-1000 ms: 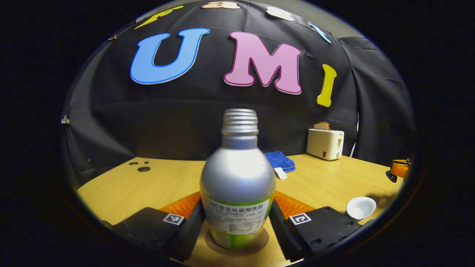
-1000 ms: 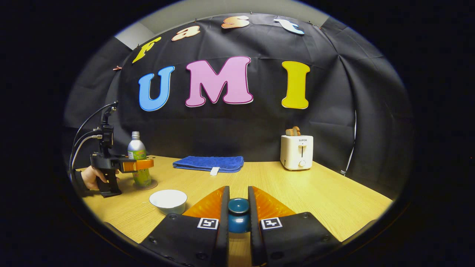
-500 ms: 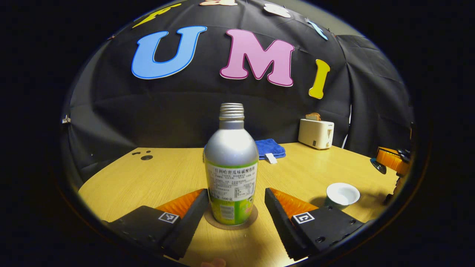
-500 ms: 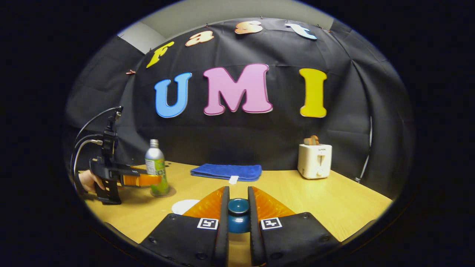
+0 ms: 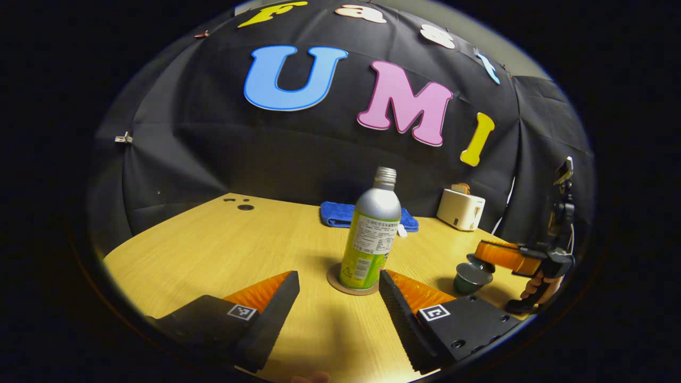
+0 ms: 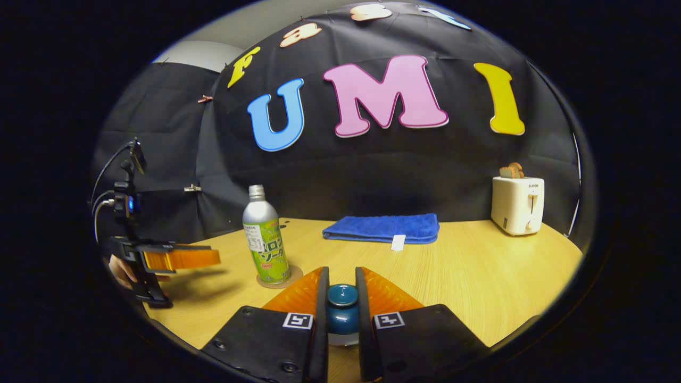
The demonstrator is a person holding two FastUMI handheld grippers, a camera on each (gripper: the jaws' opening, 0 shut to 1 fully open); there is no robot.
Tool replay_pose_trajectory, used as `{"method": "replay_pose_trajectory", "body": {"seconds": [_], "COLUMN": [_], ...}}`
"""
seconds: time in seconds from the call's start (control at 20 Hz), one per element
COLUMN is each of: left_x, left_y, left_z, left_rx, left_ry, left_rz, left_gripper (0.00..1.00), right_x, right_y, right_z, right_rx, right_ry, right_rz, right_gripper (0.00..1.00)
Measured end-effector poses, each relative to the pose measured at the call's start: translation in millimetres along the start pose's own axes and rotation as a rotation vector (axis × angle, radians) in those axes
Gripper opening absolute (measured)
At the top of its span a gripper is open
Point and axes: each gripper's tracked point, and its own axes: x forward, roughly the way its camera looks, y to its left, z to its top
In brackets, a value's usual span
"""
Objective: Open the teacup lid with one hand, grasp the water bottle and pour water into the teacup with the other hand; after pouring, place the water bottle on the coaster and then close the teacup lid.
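Observation:
A silver and green water bottle (image 5: 370,234) stands upright on a round brown coaster (image 5: 348,284). My left gripper (image 5: 336,281) is open, a short way back from it, with nothing between its fingers. At the right of the left gripper view, my right gripper (image 5: 503,254) holds the dark lid (image 5: 480,261) right over the dark green teacup (image 5: 468,279); I cannot tell whether the lid rests on it. In the right gripper view, my right gripper (image 6: 341,276) is shut on the lid's blue knob (image 6: 342,308). The bottle (image 6: 264,239) and the left gripper (image 6: 181,259) stand to its left.
A folded blue towel (image 6: 383,227) lies at the back of the wooden table (image 6: 479,276). A white toaster (image 6: 517,198) with bread in it stands at the back right. A hand (image 5: 537,287) holds the right gripper's grip.
My left gripper let go of the bottle on the coaster and drew back from it. My right gripper carried the lid over to the teacup, whose white inside is now covered.

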Motion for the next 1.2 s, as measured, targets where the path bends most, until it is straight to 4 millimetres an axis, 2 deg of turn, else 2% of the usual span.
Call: {"method": "replay_pose_trajectory", "body": {"seconds": [0.15,0.35,0.5,0.55,0.65,0.7,0.75,0.85,1.0,1.05,1.2], "left_x": [-14.1,-21.5,-23.4,-24.9,-26.4,-26.9,-27.3,-26.2,-19.7,-18.8,-16.6], "left_y": [6.8,-7.1,-13.6,-14.4,-12.9,-12.3,-12.1,-13.8,-25.9,-29.6,-42.8], "left_z": [8.7,11.6,5.9,3.1,-1.9,-3.5,-4.5,-7.1,-17.6,-14.7,-5.9], "left_rx": [0.046,0.032,-0.011,-0.019,-0.029,-0.036,-0.040,-0.044,0.004,0.035,0.143], "left_ry": [-0.025,-0.023,-0.016,-0.011,-0.005,-0.005,-0.008,-0.018,-0.025,-0.047,-0.116], "left_rz": [0.009,-0.034,-0.052,-0.054,-0.048,-0.043,-0.039,-0.027,-0.009,0.002,0.026], "left_gripper": [0.95,0.95,0.95,0.95,0.95,0.95,0.95,0.95,0.95,0.95,0.95], "right_x": [2.8,7.0,4.7,4.1,3.9,2.1,2.8,-2.6,-15.3,-25.0,-46.9], "right_y": [-0.1,3.3,2.5,0.0,-4.8,-4.3,-5.3,-7.2,-11.0,-10.8,-11.8], "right_z": [0.5,-11.9,-13.5,-15.6,-17.8,-17.0,-17.0,-16.4,-3.3,2.7,11.9], "right_rx": [-0.047,-0.095,-0.093,-0.087,-0.064,-0.060,-0.065,-0.073,-0.087,-0.096,-0.114], "right_ry": [0.010,0.069,0.087,0.098,0.112,0.111,0.114,0.109,0.010,-0.018,-0.093], "right_rz": [-0.013,-0.031,-0.049,-0.059,-0.072,-0.072,-0.083,-0.095,-0.140,-0.151,-0.185], "right_gripper": [0.27,0.28,0.29,0.24,0.36,0.33,0.34,0.47,0.95,1.00,1.00]}}
